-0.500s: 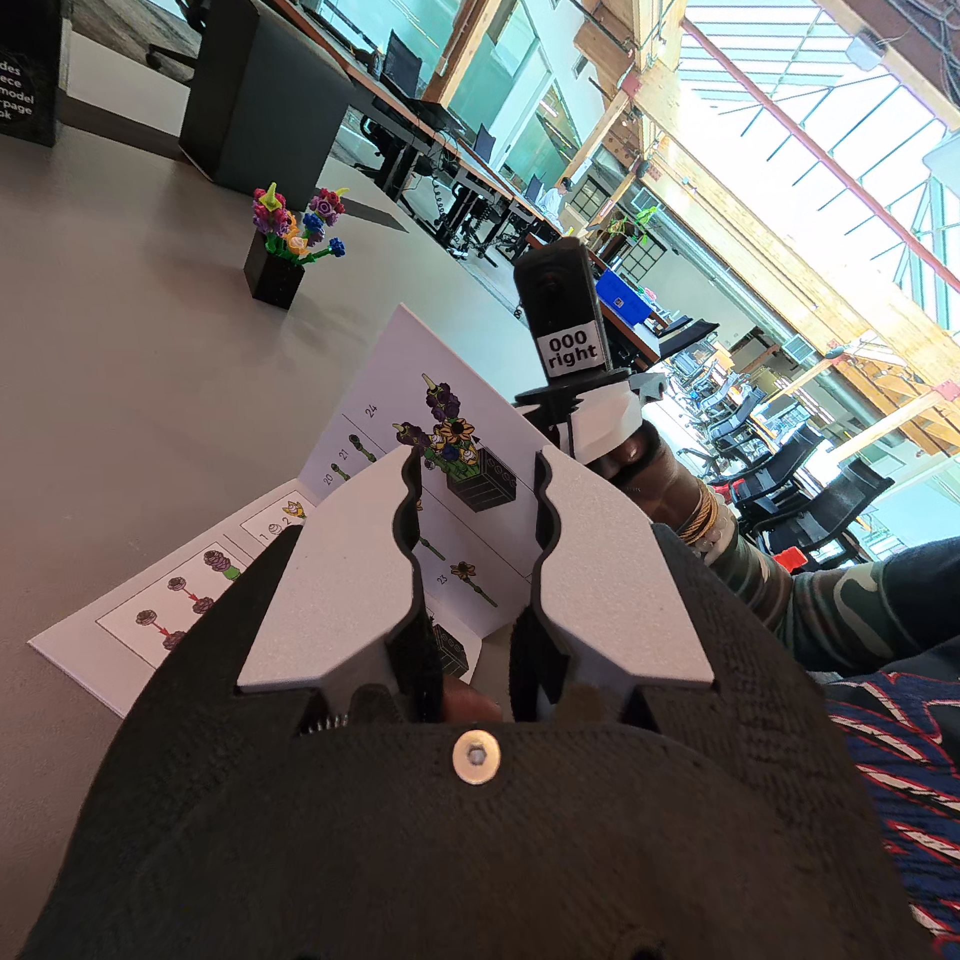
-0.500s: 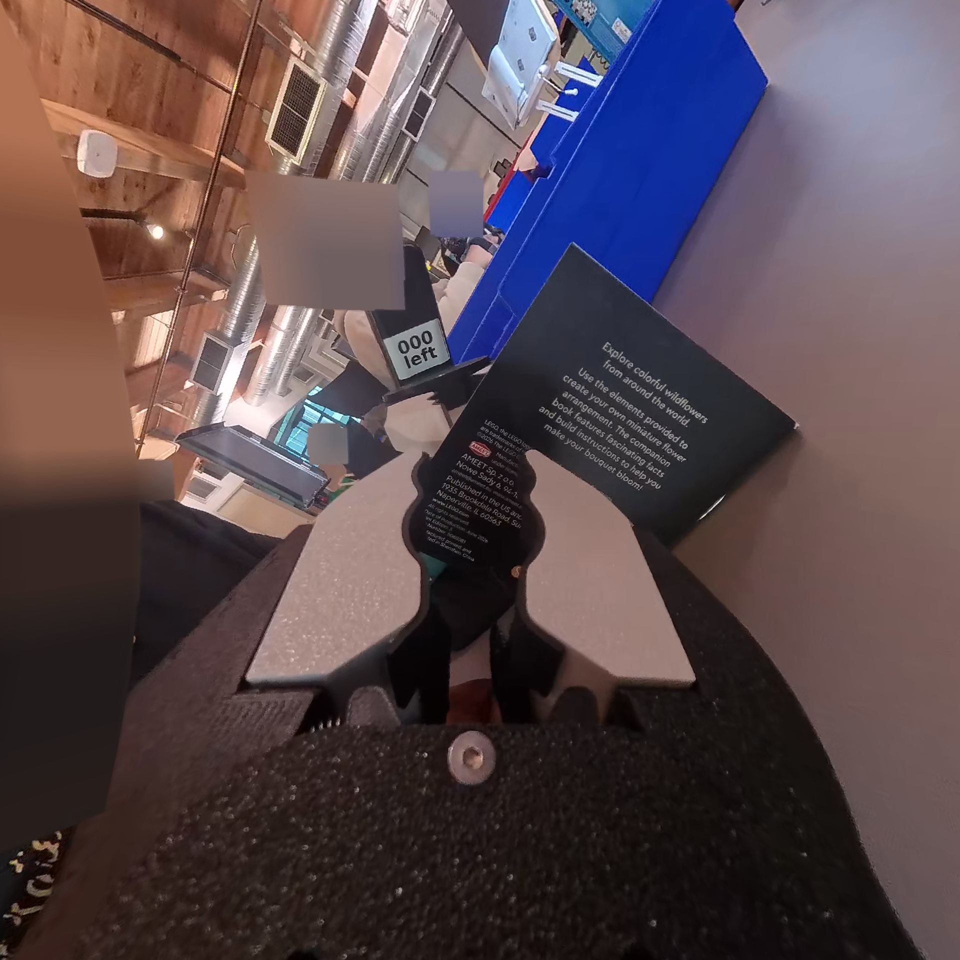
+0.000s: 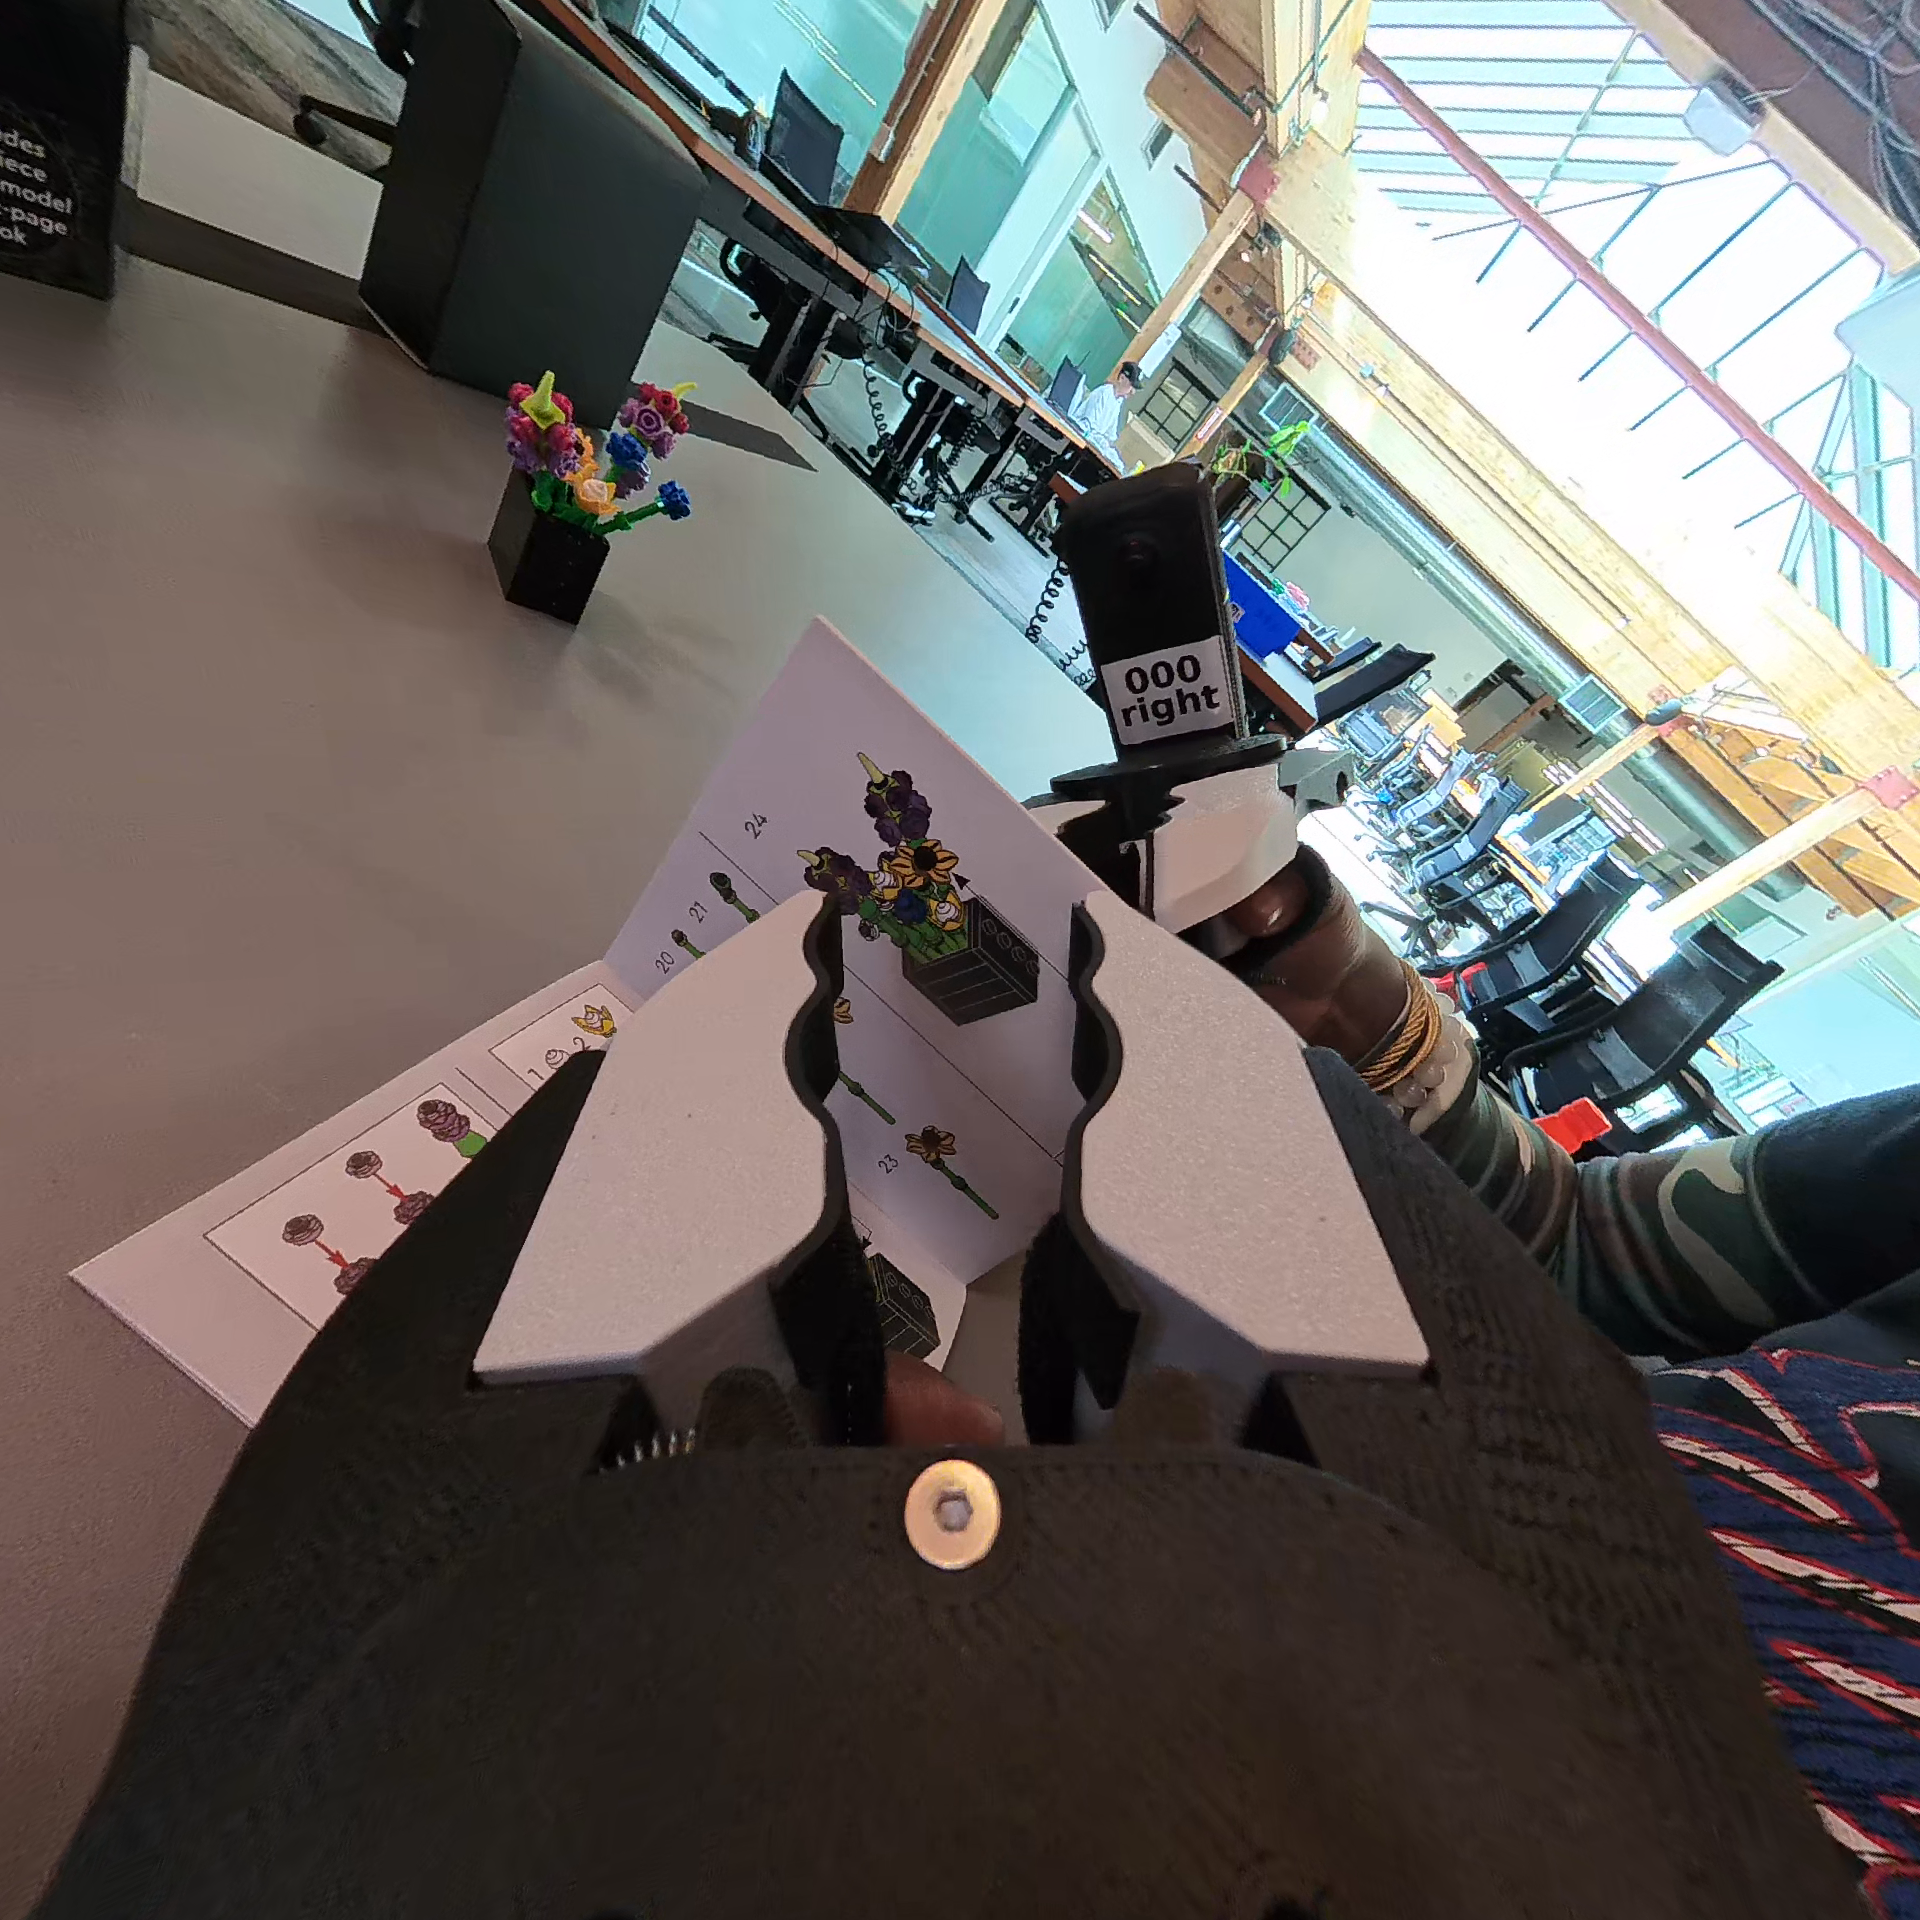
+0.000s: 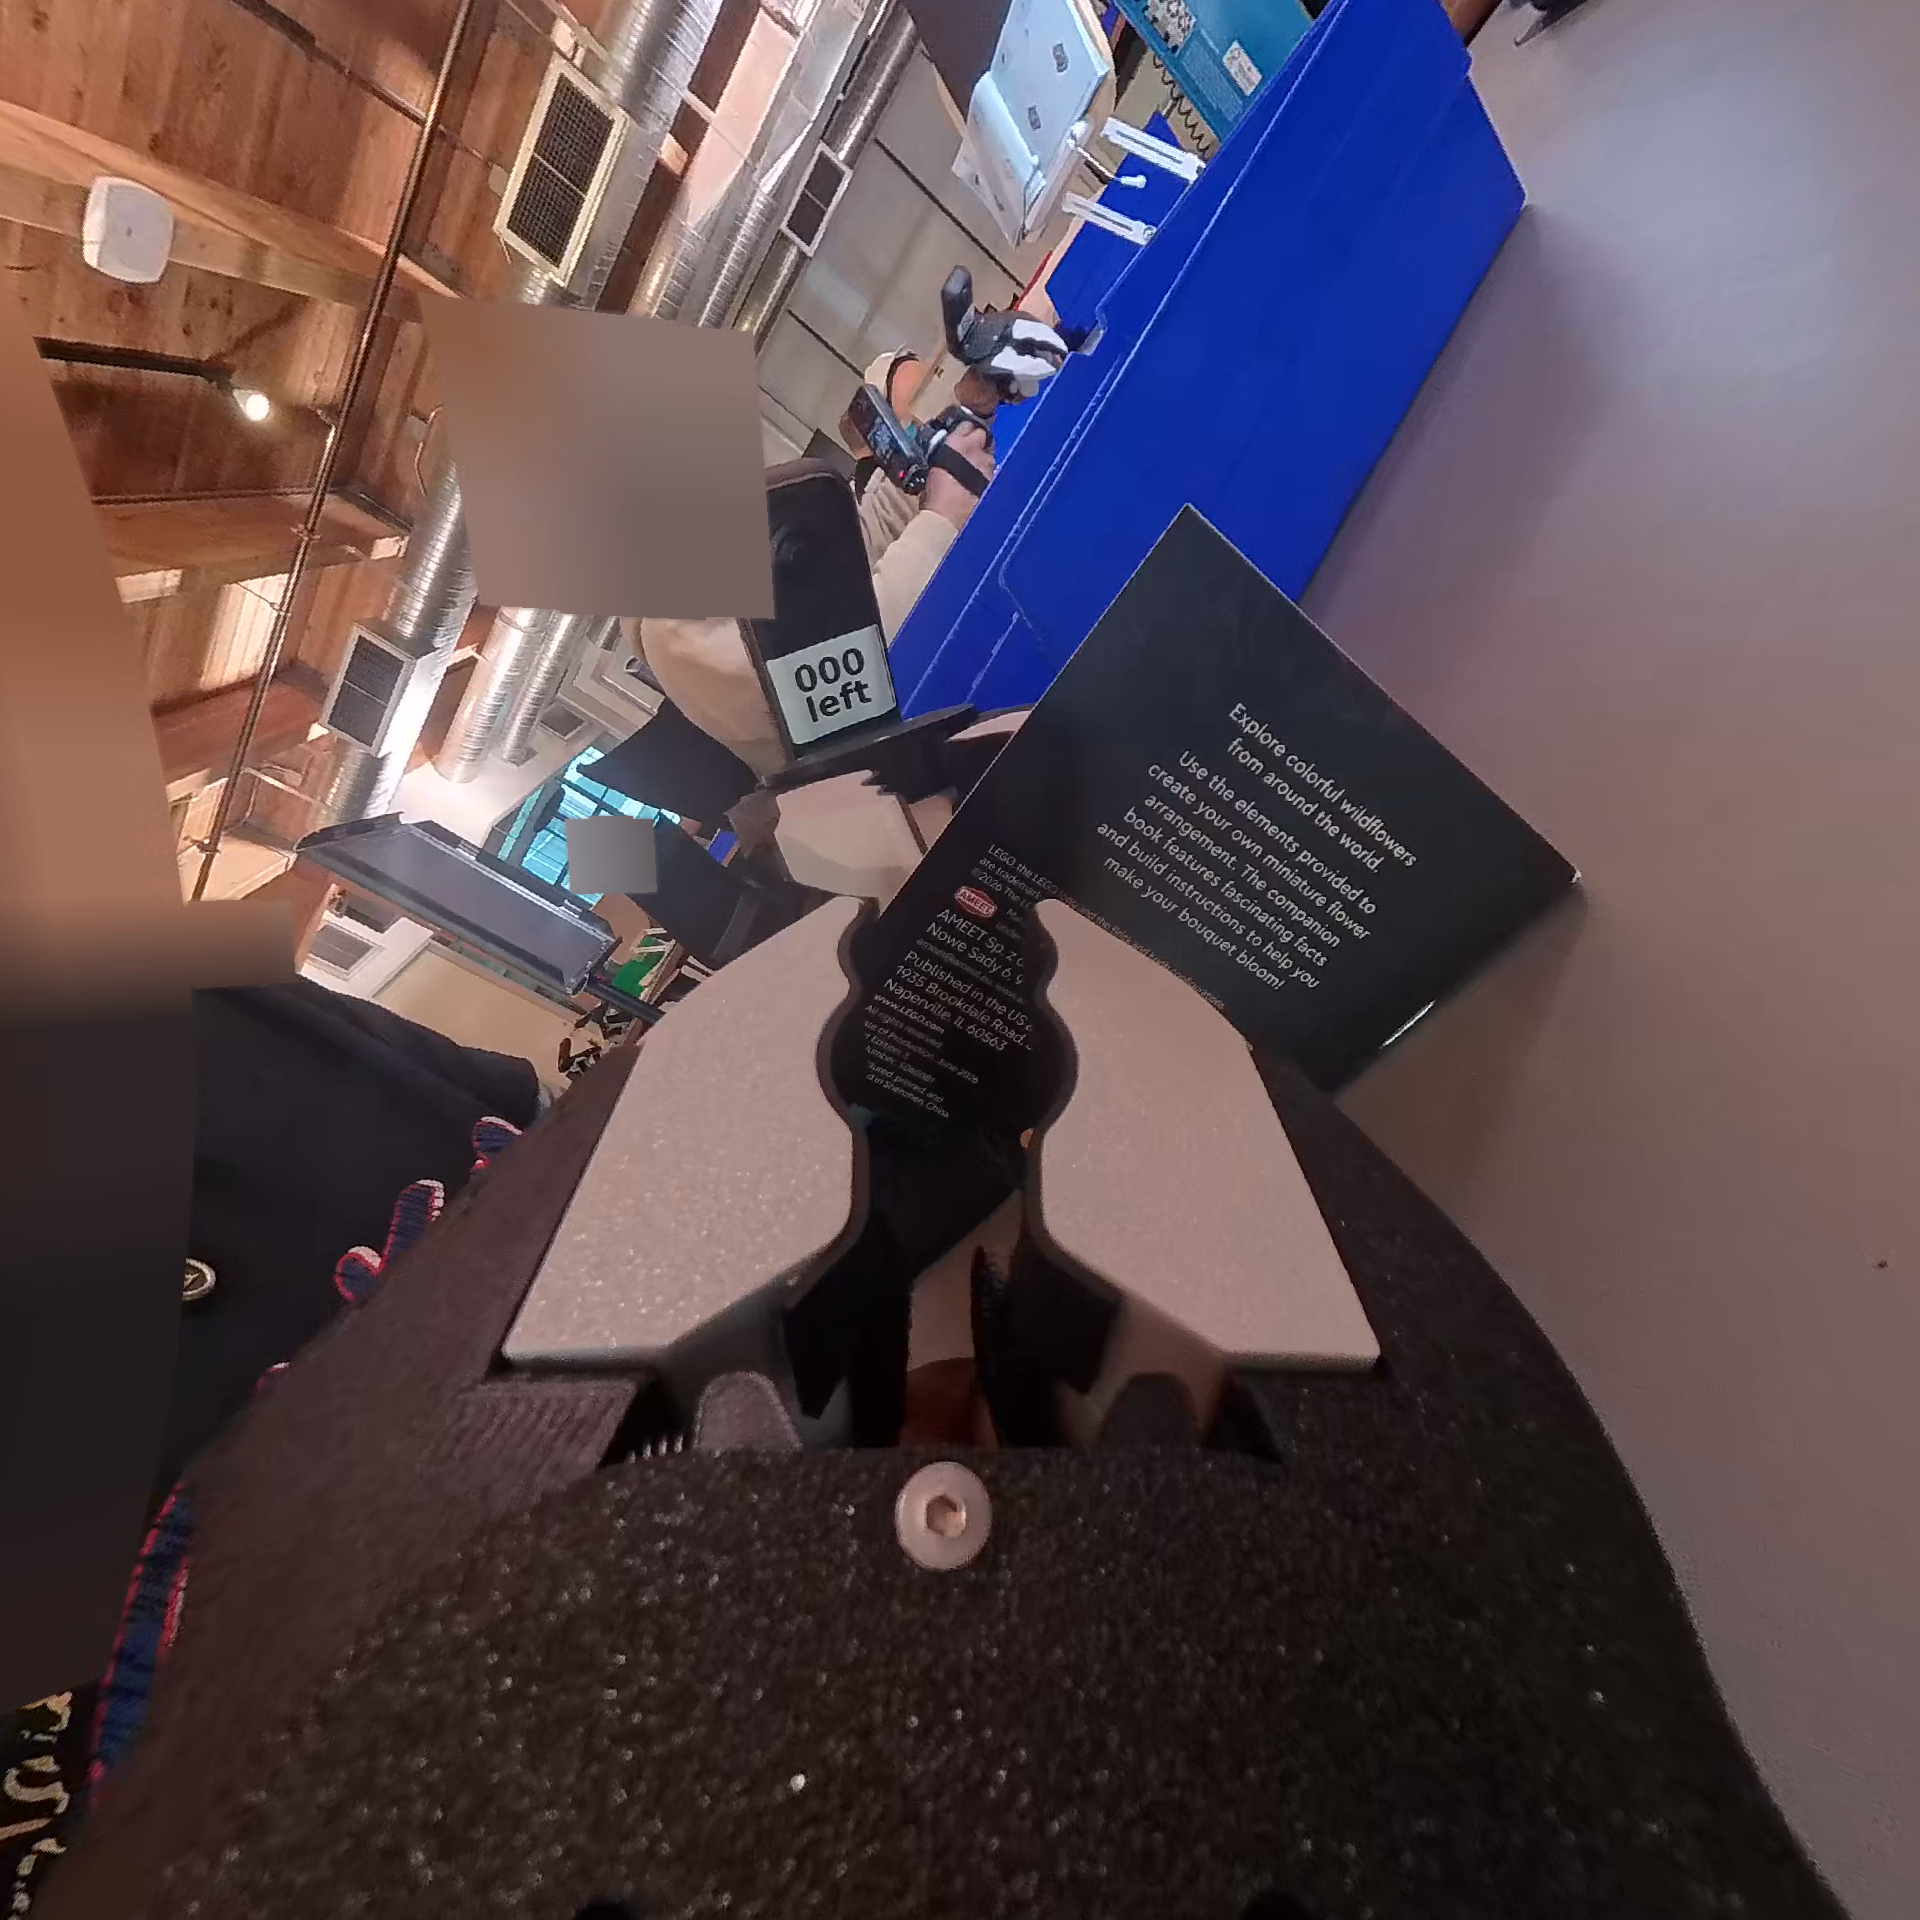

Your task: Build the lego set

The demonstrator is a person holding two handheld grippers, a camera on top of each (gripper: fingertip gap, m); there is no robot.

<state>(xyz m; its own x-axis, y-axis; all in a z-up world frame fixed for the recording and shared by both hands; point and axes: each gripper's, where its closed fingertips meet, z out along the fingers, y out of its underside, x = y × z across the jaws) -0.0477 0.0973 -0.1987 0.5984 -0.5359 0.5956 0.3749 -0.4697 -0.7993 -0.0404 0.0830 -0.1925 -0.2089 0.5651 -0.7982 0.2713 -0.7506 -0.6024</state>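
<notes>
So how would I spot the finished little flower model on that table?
Start from the grey table and the open instruction booklet lying on it. Beyond the booklet, nearer the tall dark box, stands the flower model: the only brightly coloured thing there, blooms rising from a small black cube.

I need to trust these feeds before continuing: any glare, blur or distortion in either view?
Left wrist view: the skylight roof is blown out white, wide-angle bending is strong, yet the white open instruction booklet and the colourful brick flower bouquet in its black pot stay sharp. Right wrist view: evenly lit, the glossy black booklet cover is crisp; the blurred rectangles are masking patches.
</notes>
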